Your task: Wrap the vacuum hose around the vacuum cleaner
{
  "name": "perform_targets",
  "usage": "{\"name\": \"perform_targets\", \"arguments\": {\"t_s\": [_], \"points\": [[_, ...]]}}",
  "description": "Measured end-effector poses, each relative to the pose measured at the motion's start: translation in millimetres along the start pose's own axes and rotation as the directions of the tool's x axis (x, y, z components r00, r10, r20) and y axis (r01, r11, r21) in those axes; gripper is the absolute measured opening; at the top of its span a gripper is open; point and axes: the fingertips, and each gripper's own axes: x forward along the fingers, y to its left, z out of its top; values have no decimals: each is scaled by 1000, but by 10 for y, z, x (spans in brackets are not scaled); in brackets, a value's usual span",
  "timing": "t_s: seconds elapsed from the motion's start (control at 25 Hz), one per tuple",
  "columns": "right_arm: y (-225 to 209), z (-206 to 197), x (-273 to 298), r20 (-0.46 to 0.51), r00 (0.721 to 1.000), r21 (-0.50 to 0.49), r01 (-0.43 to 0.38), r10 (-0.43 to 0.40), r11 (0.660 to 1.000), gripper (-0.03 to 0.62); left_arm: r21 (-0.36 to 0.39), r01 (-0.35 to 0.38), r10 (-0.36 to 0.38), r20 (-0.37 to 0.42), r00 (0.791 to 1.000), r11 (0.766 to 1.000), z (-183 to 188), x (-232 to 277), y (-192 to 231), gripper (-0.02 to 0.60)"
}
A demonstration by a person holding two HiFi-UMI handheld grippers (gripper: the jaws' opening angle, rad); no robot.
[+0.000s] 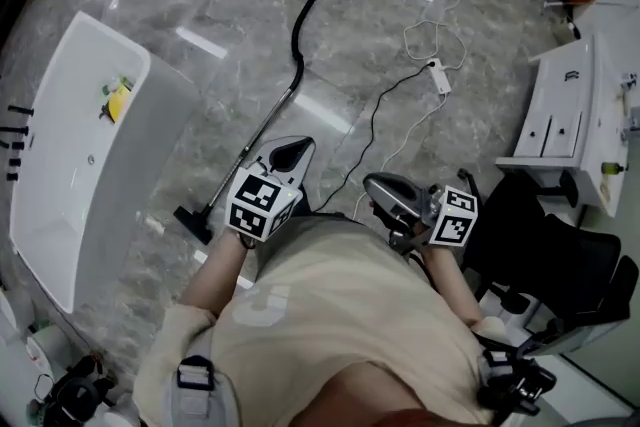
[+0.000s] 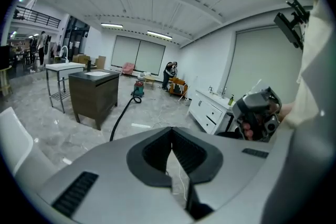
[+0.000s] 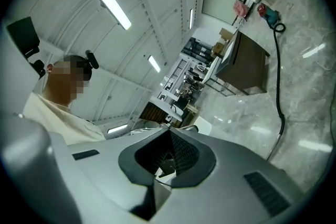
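Held left gripper and right gripper pinched closed, both empty; saw hose lying across floor, well apart from either, running to vacuum cleaner far off; probably needed opening wide, then gripping hose near the machine first for tidy loops.

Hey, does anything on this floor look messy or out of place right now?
Yes. The black vacuum hose lies stretched across the marble floor, its floor head near the white bathtub, not wound up. Beside it a white power strip trails loose cable loops, a likely tripping hazard.
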Motion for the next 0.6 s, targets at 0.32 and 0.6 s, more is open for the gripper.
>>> {"name": "perform_targets", "arguments": {"t_s": [0.32, 0.6], "points": [[-318, 273, 991, -80, 991, 5, 103, -102, 995, 3, -71, 28, -32, -63, 997, 997, -48, -61, 1158, 5], [-513, 654, 1325, -19, 988, -3, 151, -151, 989, 3, -47, 50, -52, -45, 998, 998, 159, 63, 1629, 5]]}}
